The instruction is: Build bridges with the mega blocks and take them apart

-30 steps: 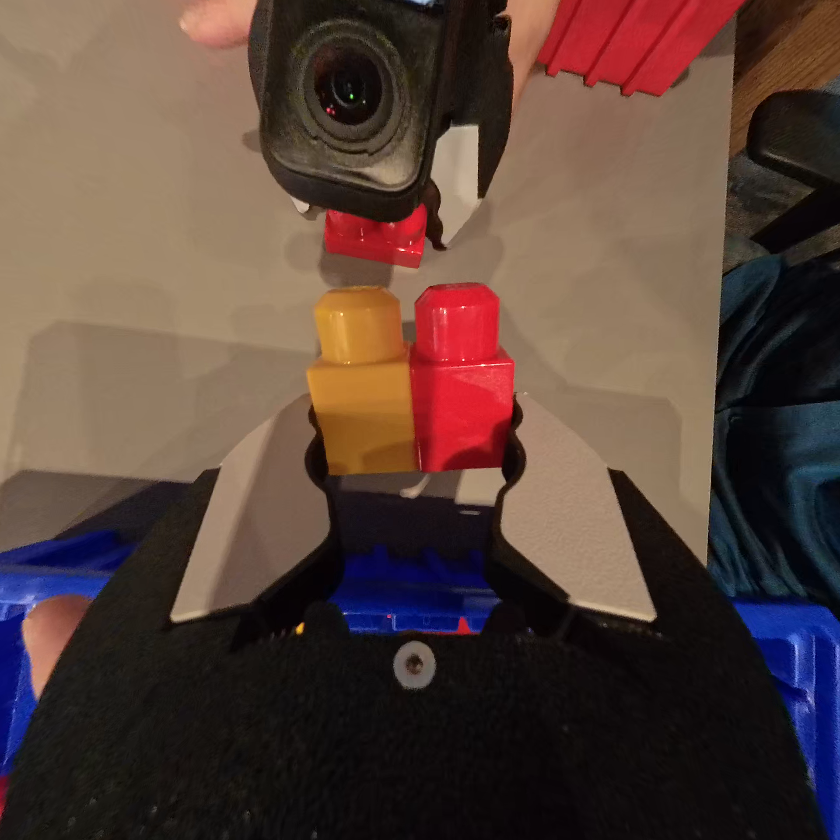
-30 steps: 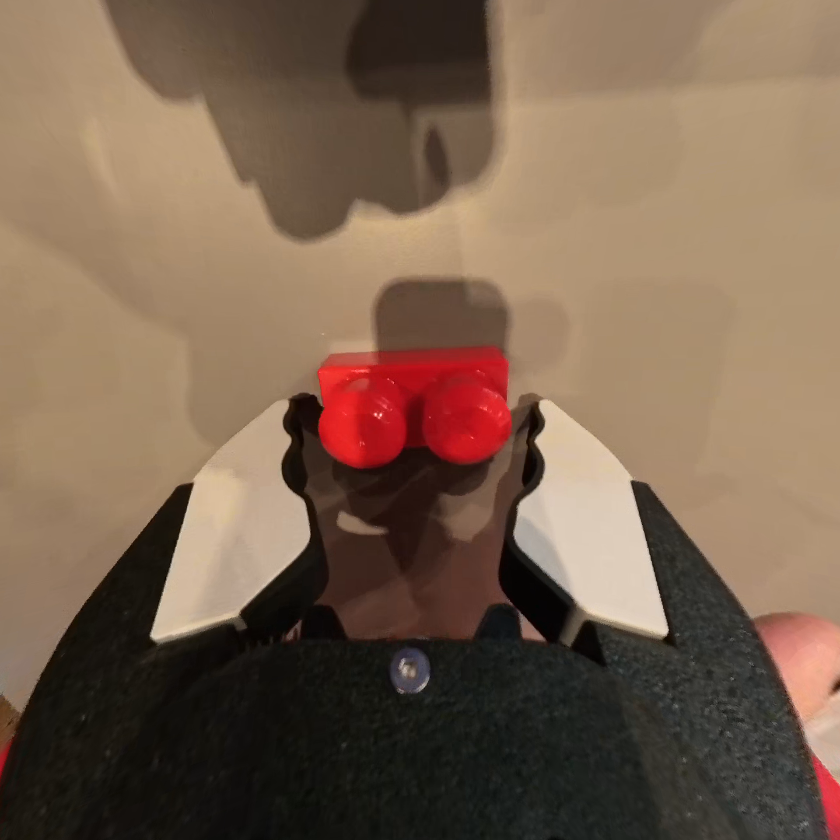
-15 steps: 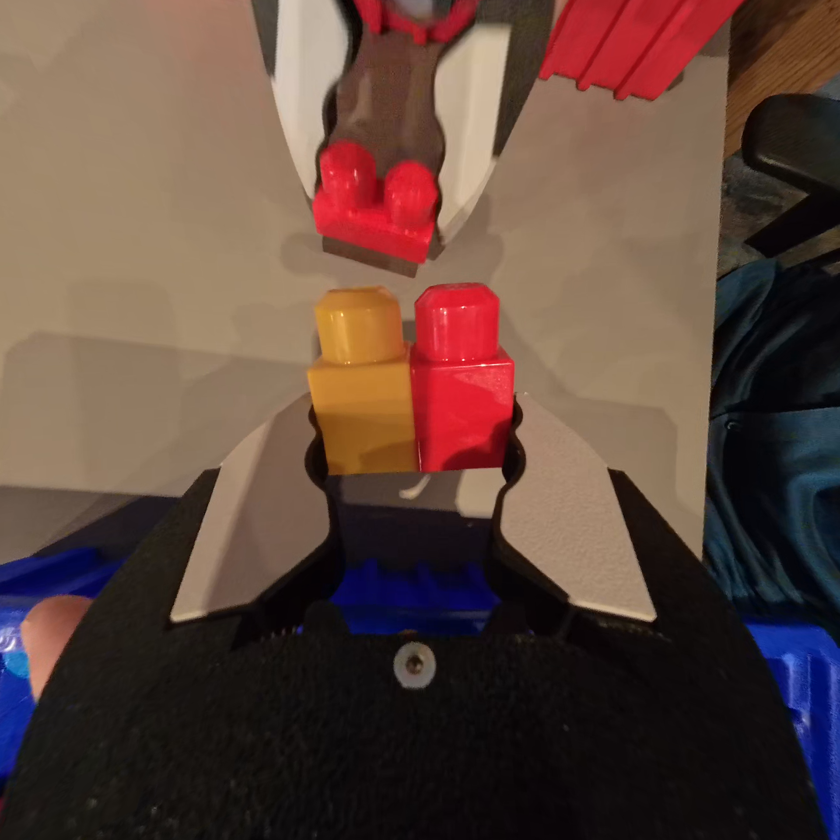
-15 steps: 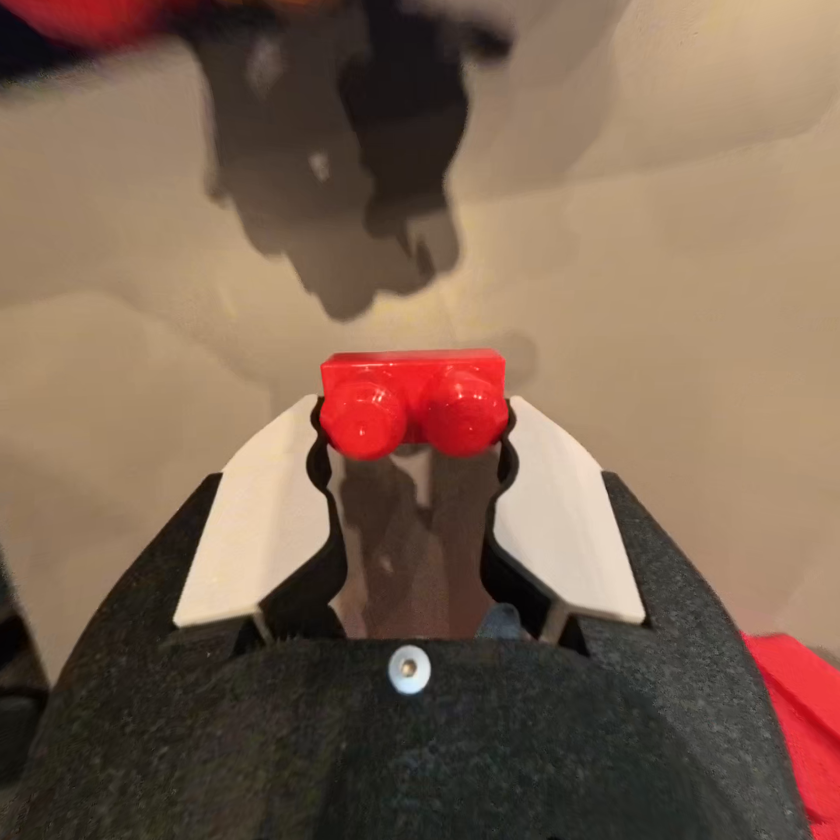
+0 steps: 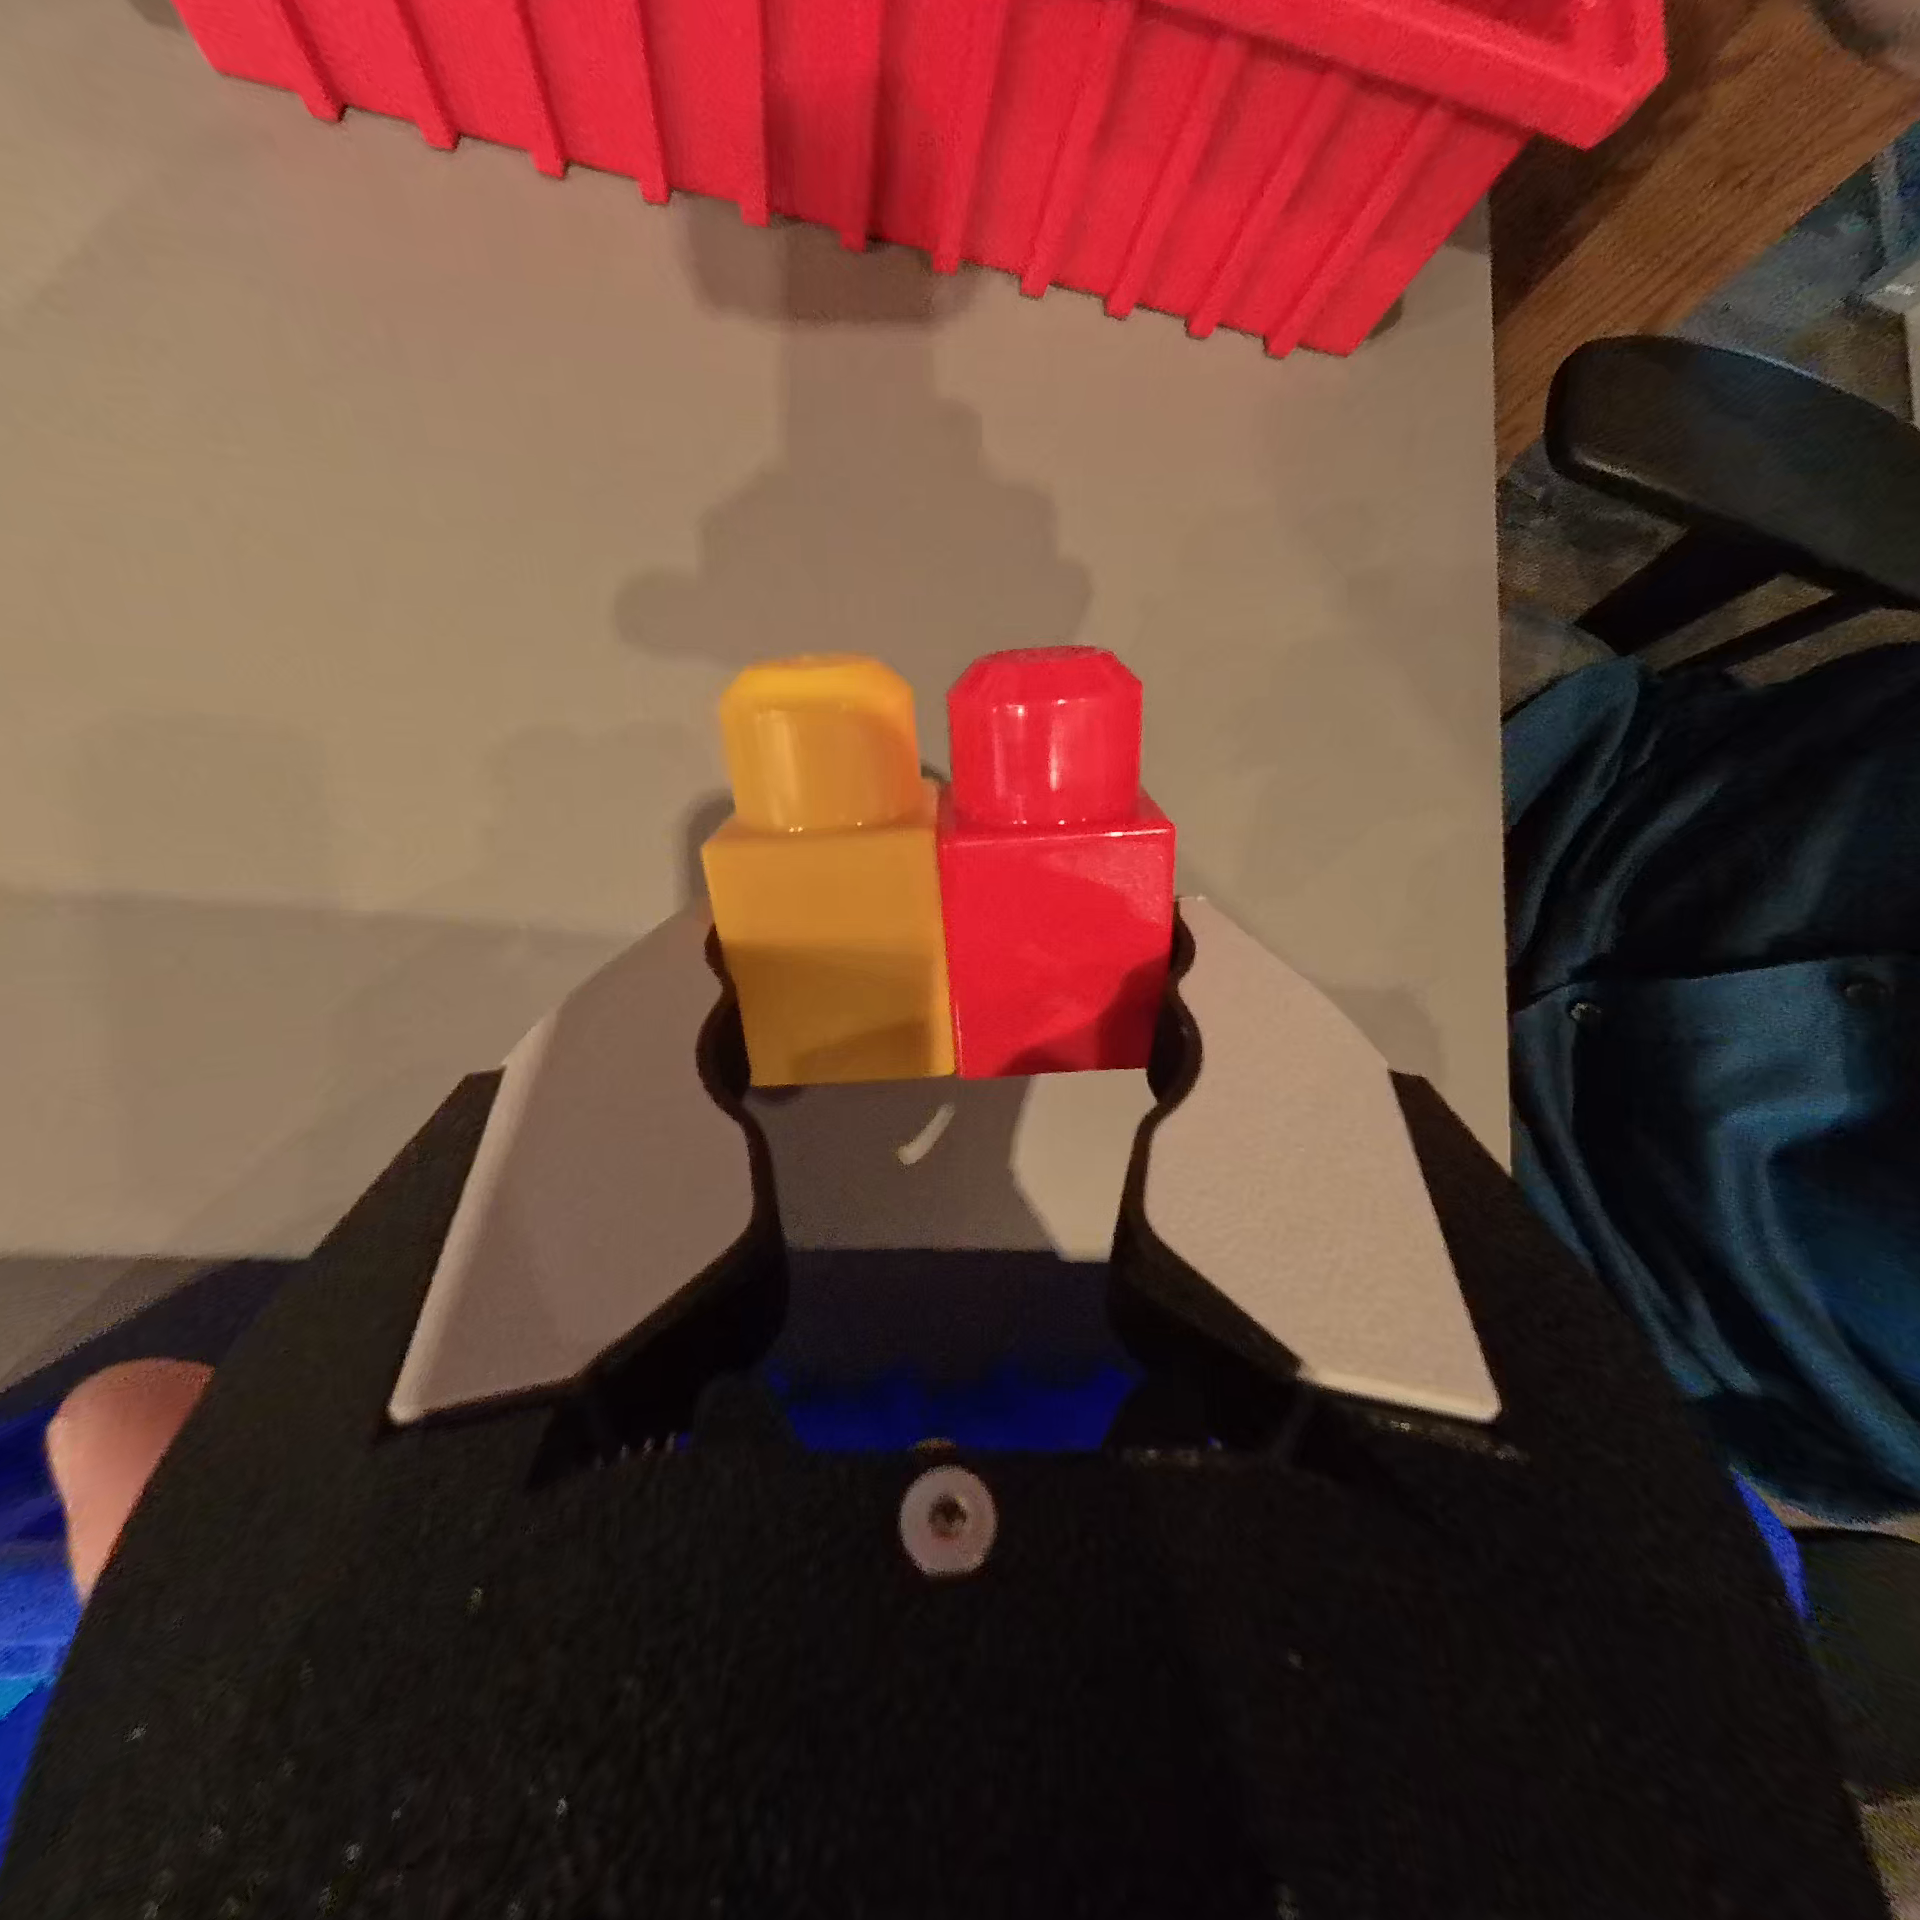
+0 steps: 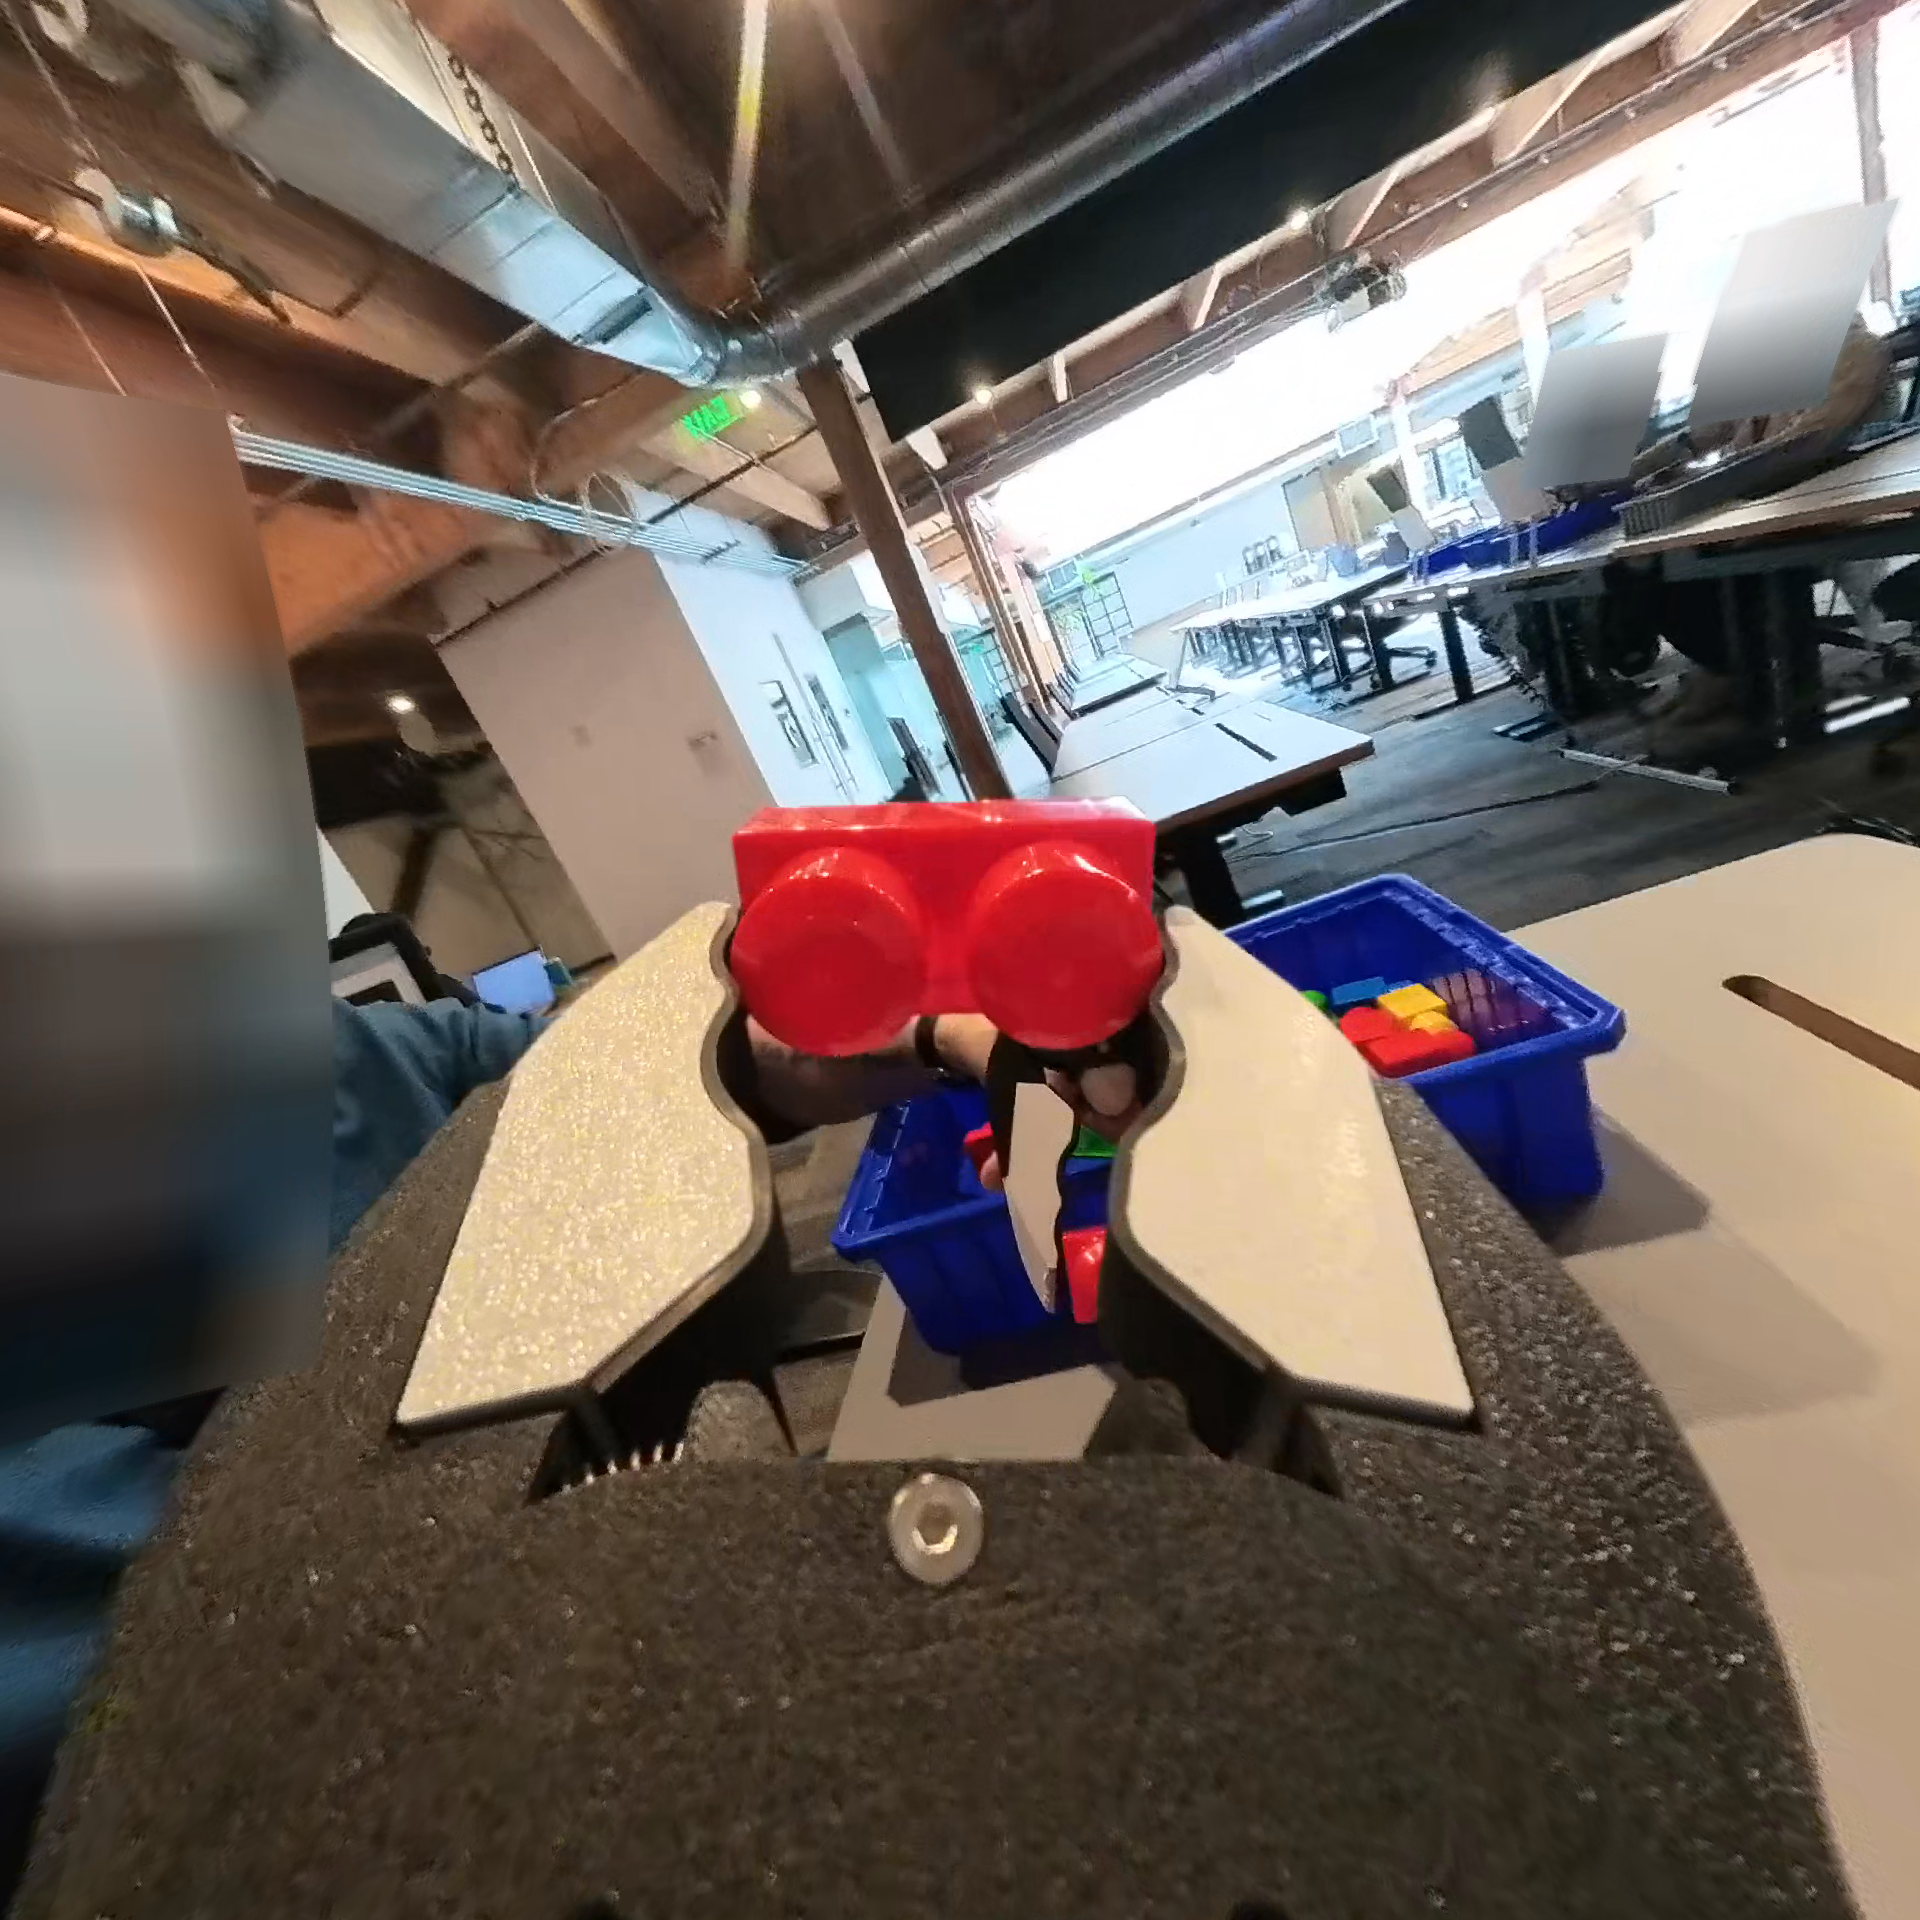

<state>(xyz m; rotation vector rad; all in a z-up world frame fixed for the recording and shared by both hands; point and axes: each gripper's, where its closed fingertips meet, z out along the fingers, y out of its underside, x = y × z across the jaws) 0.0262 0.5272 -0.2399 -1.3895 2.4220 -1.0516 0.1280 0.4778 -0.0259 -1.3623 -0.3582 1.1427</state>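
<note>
A: Item one, left gripper [image 5: 940,982]?
B: Black body, grey finger plates; jaws clamped on two single-stud plastic blocks side by side: a yellow-orange block [image 5: 831,935] and a glossy red single-stud block [image 5: 1055,935], touching each other, studs pointing away from the camera. They are held over the grey tabletop [image 5: 312,623].

A: What lies beyond that pair?
B: A ribbed red plastic bin [image 5: 987,125] at the table's far edge, well apart from the pair. A blue plastic bin [image 5: 951,1408] shows behind the pair, under the gripper body. A fingertip [image 5: 114,1455] shows at the gripper's left flank.

A: Item two, right gripper [image 6: 943,971]?
B: Same build; jaws closed on a red two-stud plastic brick [image 6: 943,930], both studs facing the camera. The view is tilted up toward ceiling ducts and rows of desks.

A: Anything below that brick?
B: A blue ribbed plastic tub [image 6: 1496,1081] holding assorted coloured blocks [image 6: 1397,1023], on a grey table [image 6: 1714,1299]. The other gripper's plates, partly hidden, hold something red just under the brick, in front of the tub. A blue sleeve [image 6: 416,1070] lies to the brick's left.
</note>
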